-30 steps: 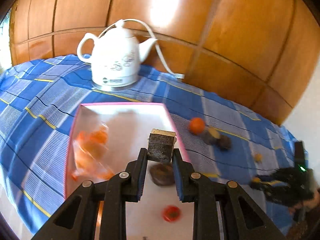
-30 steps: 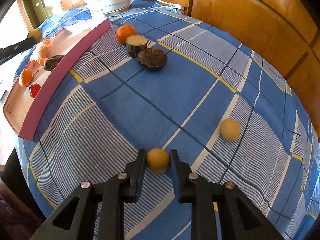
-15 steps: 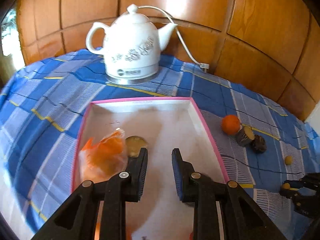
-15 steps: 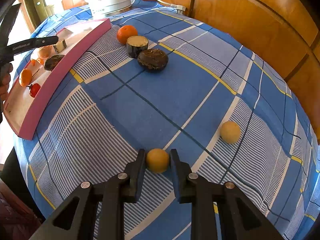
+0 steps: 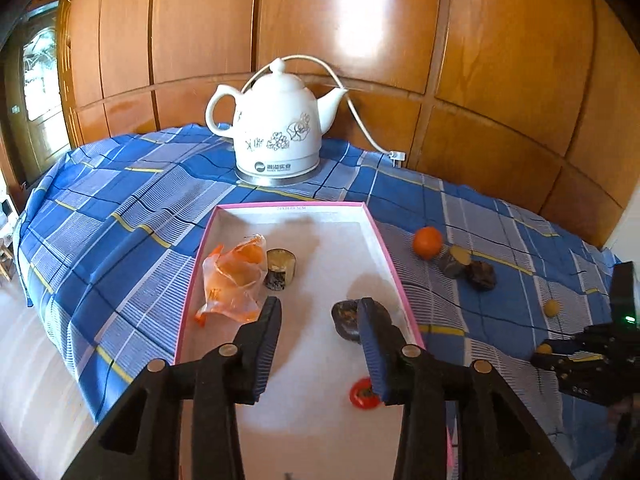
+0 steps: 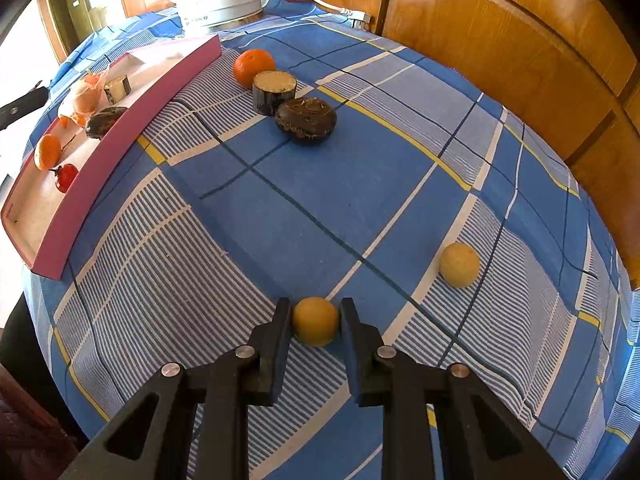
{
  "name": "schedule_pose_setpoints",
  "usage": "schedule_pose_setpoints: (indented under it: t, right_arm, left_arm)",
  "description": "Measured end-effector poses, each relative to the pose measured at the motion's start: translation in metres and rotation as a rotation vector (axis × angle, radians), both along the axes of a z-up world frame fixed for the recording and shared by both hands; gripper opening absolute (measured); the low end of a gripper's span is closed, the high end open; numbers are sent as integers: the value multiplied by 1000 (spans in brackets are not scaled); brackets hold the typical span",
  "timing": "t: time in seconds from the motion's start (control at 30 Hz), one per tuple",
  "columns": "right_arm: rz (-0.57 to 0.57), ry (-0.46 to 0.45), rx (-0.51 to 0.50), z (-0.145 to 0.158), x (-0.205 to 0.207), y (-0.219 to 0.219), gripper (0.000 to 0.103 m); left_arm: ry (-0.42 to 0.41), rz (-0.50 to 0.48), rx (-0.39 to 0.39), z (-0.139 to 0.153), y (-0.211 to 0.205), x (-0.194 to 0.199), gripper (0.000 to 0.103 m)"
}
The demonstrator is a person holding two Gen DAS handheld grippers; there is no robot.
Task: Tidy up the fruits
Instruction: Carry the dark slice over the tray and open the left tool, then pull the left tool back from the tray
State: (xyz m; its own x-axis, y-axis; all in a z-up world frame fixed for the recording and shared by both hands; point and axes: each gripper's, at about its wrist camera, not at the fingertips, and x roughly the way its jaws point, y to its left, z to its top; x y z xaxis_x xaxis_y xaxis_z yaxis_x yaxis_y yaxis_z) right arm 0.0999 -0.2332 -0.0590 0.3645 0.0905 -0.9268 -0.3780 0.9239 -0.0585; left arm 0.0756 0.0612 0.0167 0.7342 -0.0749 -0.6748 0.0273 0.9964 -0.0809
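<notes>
Pink-rimmed, the shallow tray [image 5: 400, 280] is my landmark on the blue checked cloth [image 5: 120, 216]. My left gripper [image 5: 318, 322] hangs over its white floor with nothing between the pads; its jaws have just been opening and now stand apart. Inside the tray, ahead of my left fingers, a short dark cut stub with a pale top [image 5: 281, 269] stands touching an orange plastic bag [image 5: 234, 280] by the tray's left wall. A dark wrinkled fruit [image 5: 348, 318] lies near the tray's right wall, partly behind my right-hand finger, and a small red fruit [image 5: 364, 394] lies nearer to me. The right wrist view also shows a small orange fruit [image 6: 47, 151] in the tray beside that red one.

Outside the tray's right wall sit an orange [image 6: 254, 67], a second cut stub [image 6: 274, 92] and a dark brown fruit [image 6: 306, 120], close together in a row. Well away from the tray, my right gripper [image 6: 315, 322] is clamped on a small yellow ball fruit [image 6: 315, 320] resting on the cloth. A paler ball [image 6: 459, 265] lies near it. Beyond the tray's far end stands a white kettle [image 5: 276, 132].
</notes>
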Motion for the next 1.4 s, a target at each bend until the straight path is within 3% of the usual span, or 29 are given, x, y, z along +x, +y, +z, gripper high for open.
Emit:
schedule_pose_setpoints:
  t: [1.0,1.4]
  right_arm:
    - [7,-39,-40,1,-13,10,24]
    - [7,-55,-47,0,-15,11,24]
  left_arm:
    - [13,44,0,-4,10,-33,67]
    - [12,129,22,-10,36,-39,72]
